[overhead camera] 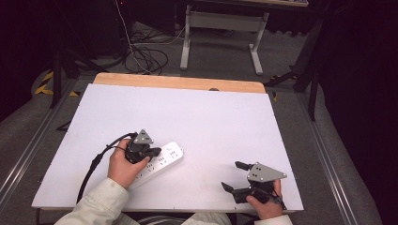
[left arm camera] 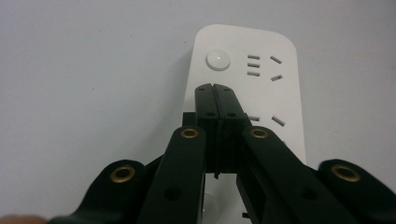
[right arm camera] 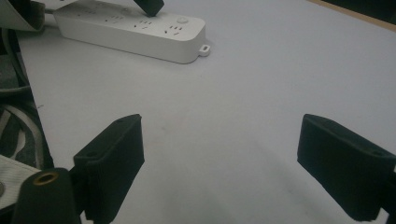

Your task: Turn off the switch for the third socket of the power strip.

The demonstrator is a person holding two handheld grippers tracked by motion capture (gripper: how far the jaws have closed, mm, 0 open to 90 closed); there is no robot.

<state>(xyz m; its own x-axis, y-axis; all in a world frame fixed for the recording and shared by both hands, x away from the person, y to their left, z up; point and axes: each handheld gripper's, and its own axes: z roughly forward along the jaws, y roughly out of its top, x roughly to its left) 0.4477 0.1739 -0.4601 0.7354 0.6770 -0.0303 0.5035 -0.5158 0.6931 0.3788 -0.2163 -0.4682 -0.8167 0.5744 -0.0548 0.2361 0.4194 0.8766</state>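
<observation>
A white power strip (overhead camera: 165, 159) lies slantwise on the white table board (overhead camera: 197, 117), left of the middle. My left gripper (overhead camera: 154, 152) is shut with nothing between its jaws, and its tips rest on or just over the strip's top face. In the left gripper view the joined tips (left arm camera: 215, 89) sit just below the strip's round button (left arm camera: 218, 59), beside the sockets of the power strip (left arm camera: 285, 93). My right gripper (overhead camera: 233, 176) stands open near the front right edge, its jaws wide apart over bare board. The right gripper view shows the open right gripper (right arm camera: 229, 154) and, farther off, the power strip (right arm camera: 135, 30).
A wooden strip (overhead camera: 178, 82) borders the table's far edge. Beyond it on the floor are tangled cables (overhead camera: 145, 54) and a desk frame (overhead camera: 220, 28). A black cable (overhead camera: 91, 168) trails from the left gripper towards the front edge.
</observation>
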